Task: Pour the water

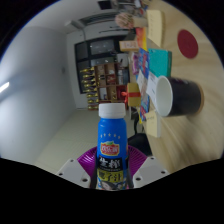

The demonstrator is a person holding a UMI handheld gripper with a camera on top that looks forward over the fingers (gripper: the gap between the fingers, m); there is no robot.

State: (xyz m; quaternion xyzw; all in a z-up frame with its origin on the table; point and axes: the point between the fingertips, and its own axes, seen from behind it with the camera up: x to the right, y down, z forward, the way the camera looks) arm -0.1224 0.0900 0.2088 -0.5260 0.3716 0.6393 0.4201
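Note:
A bottle [111,135] with a white cap and a blue label stands upright between my gripper's [111,168] purple pads [87,159], which press on its lower body from both sides. The whole view is tilted, so the bottle is lifted off the table. Beyond it to the right lies a black cup with a white inside [172,95], seen on its side because of the tilt, on the pale wooden table [190,128].
Books and colourful boxes [145,62] stand on the table past the cup, with a red round thing [187,41] farther off. A dark shelf of small items [103,80] and a white wall fill the background.

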